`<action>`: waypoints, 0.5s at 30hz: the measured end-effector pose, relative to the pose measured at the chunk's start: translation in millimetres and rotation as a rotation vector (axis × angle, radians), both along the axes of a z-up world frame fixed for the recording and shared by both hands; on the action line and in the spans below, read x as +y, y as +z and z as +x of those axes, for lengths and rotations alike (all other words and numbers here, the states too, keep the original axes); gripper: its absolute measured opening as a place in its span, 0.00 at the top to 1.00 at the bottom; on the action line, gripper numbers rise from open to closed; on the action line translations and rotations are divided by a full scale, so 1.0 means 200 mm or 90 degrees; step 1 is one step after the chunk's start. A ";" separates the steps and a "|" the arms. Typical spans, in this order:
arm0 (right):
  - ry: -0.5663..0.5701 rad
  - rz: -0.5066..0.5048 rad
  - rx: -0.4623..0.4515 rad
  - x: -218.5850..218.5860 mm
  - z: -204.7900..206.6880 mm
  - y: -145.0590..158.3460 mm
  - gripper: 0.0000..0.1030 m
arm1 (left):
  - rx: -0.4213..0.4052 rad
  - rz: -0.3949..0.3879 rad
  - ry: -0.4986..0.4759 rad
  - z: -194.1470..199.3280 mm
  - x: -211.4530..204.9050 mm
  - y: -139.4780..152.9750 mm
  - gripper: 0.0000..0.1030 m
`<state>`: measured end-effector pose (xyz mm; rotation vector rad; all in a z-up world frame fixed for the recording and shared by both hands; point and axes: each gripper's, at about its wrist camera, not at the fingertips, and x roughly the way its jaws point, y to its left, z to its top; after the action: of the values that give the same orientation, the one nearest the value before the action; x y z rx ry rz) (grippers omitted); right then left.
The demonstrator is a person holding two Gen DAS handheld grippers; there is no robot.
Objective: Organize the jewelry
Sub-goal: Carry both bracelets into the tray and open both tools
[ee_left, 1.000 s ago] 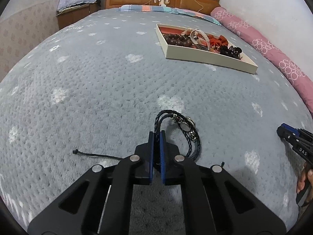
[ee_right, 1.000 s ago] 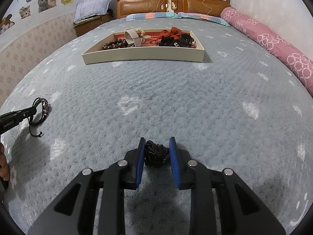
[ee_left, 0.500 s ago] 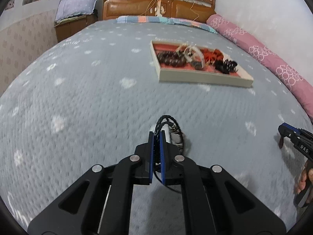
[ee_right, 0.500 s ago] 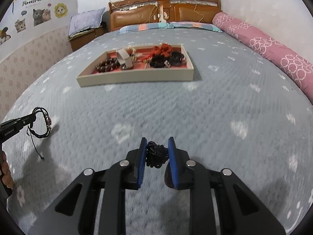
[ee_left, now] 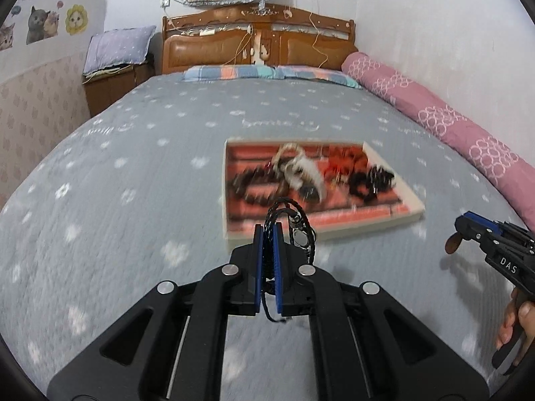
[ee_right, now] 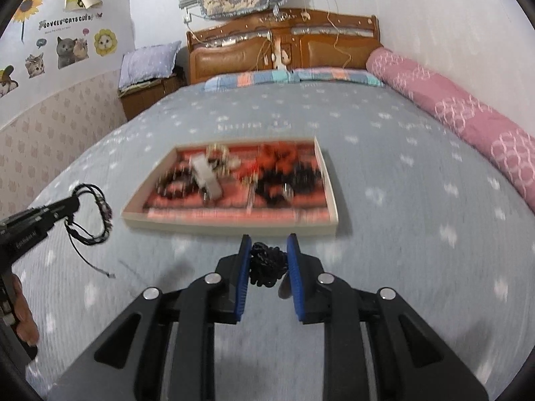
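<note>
My left gripper [ee_left: 267, 230] is shut on a black braided cord bracelet [ee_left: 294, 224] with silver charms, held in the air just short of the tray's near edge. The same bracelet [ee_right: 97, 214] dangles from the left gripper [ee_right: 72, 202] at the left of the right wrist view. My right gripper [ee_right: 267, 245] is shut on a small bunch of dark beads [ee_right: 265, 264], also lifted off the blanket, and shows as a dark tool [ee_left: 464, 230] at the right of the left wrist view. The cream tray [ee_right: 230, 225] with a red lining holds several bracelets and hair clips.
The tray [ee_left: 414, 202] lies mid-bed on a grey blanket with white hearts [ee_left: 117, 173]. A pink bolster [ee_left: 444, 120] runs along the right wall. A wooden headboard [ee_right: 284, 46] and a bedside cabinet with a pillow [ee_right: 147, 80] stand at the back. A person's fingers [ee_left: 518, 324] grip the right tool.
Both grippers have risen off the blanket with their pieces and moved toward the tray, which now looks closer and is blurred by the motion. The bracelet's loose cord has left the blanket.
</note>
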<state>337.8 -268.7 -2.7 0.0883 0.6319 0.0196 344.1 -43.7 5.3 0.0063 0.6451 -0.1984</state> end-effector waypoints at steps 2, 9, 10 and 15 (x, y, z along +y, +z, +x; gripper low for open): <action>0.002 -0.001 -0.005 -0.01 0.09 0.02 0.78 | 0.002 -0.003 0.002 0.08 -0.04 0.00 0.96; -0.007 -0.003 0.003 -0.05 0.44 -0.07 0.78 | 0.022 0.000 0.019 0.40 -0.15 -0.10 0.96; -0.010 -0.009 0.008 -0.05 0.49 -0.10 0.78 | 0.033 0.007 0.021 0.46 -0.17 -0.15 0.96; -0.020 -0.026 0.041 -0.05 0.65 -0.25 0.78 | 0.064 0.026 0.048 0.63 -0.18 -0.29 0.96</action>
<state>466.9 -279.6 -52.0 0.0592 0.6955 -0.0264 470.0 -79.8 -53.0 0.0114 0.7481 -0.1137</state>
